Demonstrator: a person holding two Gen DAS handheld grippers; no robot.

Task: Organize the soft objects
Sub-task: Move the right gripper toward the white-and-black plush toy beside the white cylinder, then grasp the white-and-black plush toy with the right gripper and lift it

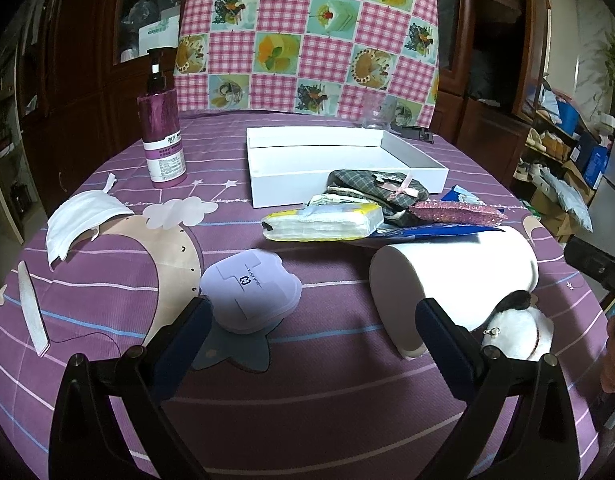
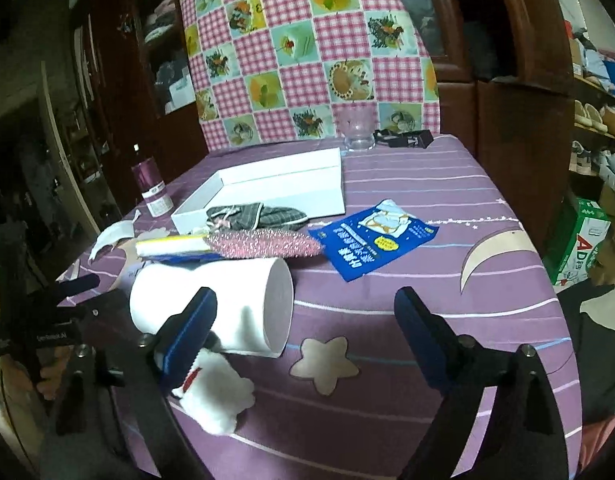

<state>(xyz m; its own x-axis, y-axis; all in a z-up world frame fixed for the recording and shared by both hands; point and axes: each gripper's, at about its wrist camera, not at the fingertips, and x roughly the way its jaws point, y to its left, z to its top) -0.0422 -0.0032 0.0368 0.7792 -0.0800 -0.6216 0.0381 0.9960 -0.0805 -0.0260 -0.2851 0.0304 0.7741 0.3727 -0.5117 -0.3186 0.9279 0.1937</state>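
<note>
Your left gripper (image 1: 313, 312) hangs low over the purple tablecloth (image 1: 315, 380) with its jaws spread wide and nothing between them. Just in front of it lies a small lilac case (image 1: 251, 288), and next to that a white cylinder container (image 1: 455, 276) lies on its side, its open mouth turned toward you; you cannot see anything inside it. The white plush toy (image 1: 519, 328) lies on the cloth against the cylinder, just beside the right finger of this gripper.

Your right gripper (image 2: 305, 316) is also spread, holding nothing; its left finger (image 2: 191, 328) stands just over the plush toy (image 2: 215, 396), whether touching it you cannot tell.

Behind the cylinder the way is crowded: a yellow tissue pack (image 1: 323, 224), a pink glittery pouch (image 1: 455, 212), a blue packet (image 2: 375, 240) and folded checked cloth with a pink bow (image 1: 379, 188). That cloth leans on the front wall of the white shallow box (image 1: 267, 184), which looks bare inside.

To the left stand a purple pump bottle (image 1: 163, 132), a white face mask (image 1: 83, 220) and a nail file (image 1: 33, 308).
</note>
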